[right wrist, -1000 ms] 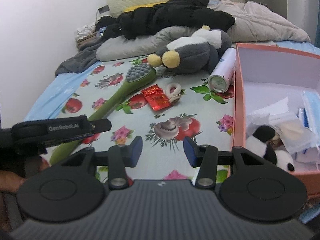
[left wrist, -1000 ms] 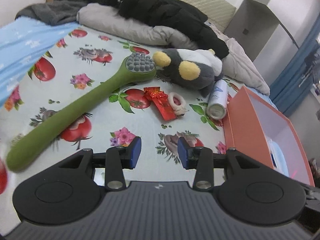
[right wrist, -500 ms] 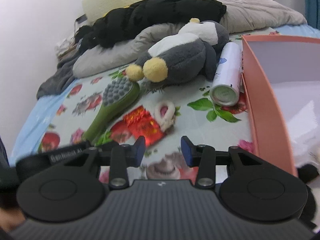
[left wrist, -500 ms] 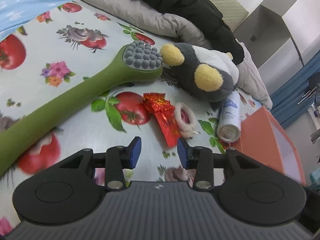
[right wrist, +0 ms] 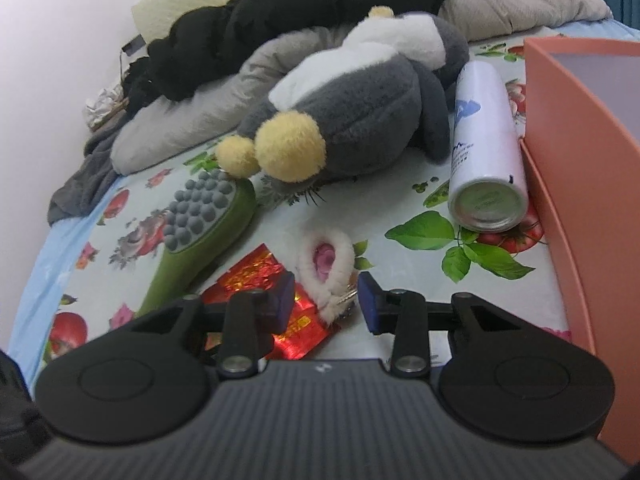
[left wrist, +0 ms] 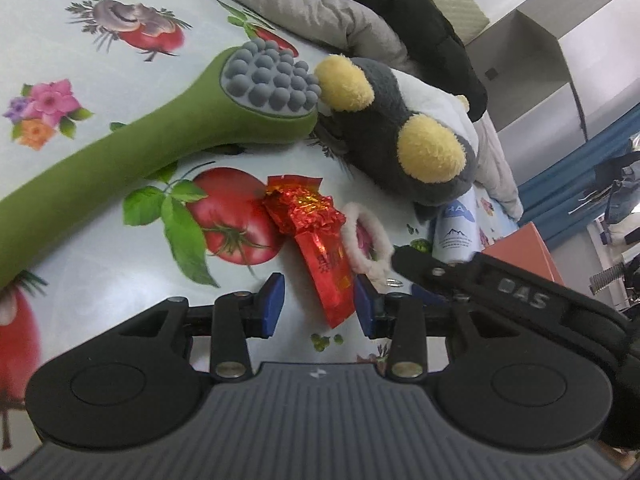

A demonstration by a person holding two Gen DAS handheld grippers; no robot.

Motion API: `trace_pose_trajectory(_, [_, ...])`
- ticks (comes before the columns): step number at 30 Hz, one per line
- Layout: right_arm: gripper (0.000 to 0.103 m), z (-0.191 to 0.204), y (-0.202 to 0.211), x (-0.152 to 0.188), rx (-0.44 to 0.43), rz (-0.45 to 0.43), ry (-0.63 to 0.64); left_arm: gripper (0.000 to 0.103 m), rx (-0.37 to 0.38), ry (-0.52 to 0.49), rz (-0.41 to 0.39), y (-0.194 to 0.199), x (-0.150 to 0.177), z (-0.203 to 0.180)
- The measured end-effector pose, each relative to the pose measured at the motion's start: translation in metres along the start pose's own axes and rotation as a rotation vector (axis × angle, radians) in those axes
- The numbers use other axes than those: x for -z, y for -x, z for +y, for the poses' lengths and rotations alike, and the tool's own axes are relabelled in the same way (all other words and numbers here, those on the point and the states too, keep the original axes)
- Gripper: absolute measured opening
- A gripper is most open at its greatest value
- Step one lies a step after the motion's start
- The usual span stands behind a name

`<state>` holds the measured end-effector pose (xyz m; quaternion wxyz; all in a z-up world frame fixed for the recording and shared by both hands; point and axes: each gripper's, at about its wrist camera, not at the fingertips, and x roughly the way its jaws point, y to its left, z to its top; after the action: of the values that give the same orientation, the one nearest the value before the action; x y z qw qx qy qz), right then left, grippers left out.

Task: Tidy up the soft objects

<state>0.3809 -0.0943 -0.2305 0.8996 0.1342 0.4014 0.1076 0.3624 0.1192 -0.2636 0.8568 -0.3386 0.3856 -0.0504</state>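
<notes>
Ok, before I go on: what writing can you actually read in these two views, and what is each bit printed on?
"OAS": raised letters on the black gripper arm reaching in at the right of the left wrist view.
Gold characters on the red foil packet: too blurred to read.
Blue mountain logo and small print on the white spray can: too small to read.
Nothing else legible.

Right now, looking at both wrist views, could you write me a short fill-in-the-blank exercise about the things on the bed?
1. The spray can lies on its ____.
2. The long massager has a ____ handle.
3. The box beside the can is ____.
4. The plush toy has two ____ pompoms.

Missing words: side; green; orange; yellow
</notes>
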Motion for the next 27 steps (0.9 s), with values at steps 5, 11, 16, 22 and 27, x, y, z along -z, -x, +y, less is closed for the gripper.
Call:
trace_pose_trajectory(5, [0.039, -0.004, -0.018, 0.002, 0.009, 0.031, -0.017, 0.023, 0.015, 0.001, 0.012, -0.007, 0.001, 0.001])
trace_pose_trajectory(11, [0.033, -0.007, -0.027, 0.003, -0.019, 0.06, -0.032, 0.009, -0.006, -0.022, -0.001, -0.008, 0.002, 0.003])
trace_pose_trajectory(16, [0.032, -0.005, -0.021, 0.003, -0.009, 0.045, -0.022, 0.005, -0.019, -0.045, -0.019, 0.0, 0.003, -0.001])
trace_pose_trajectory(22, [0.032, 0.0, 0.002, 0.009, 0.004, 0.036, 0.039, 0.003, -0.02, -0.059, -0.026, 0.025, 0.012, -0.007])
trace_pose_trajectory(27, [0.032, 0.0, 0.032, 0.023, 0.027, 0.038, 0.081, 0.002, -0.034, -0.09, -0.026, 0.057, 0.035, -0.013])
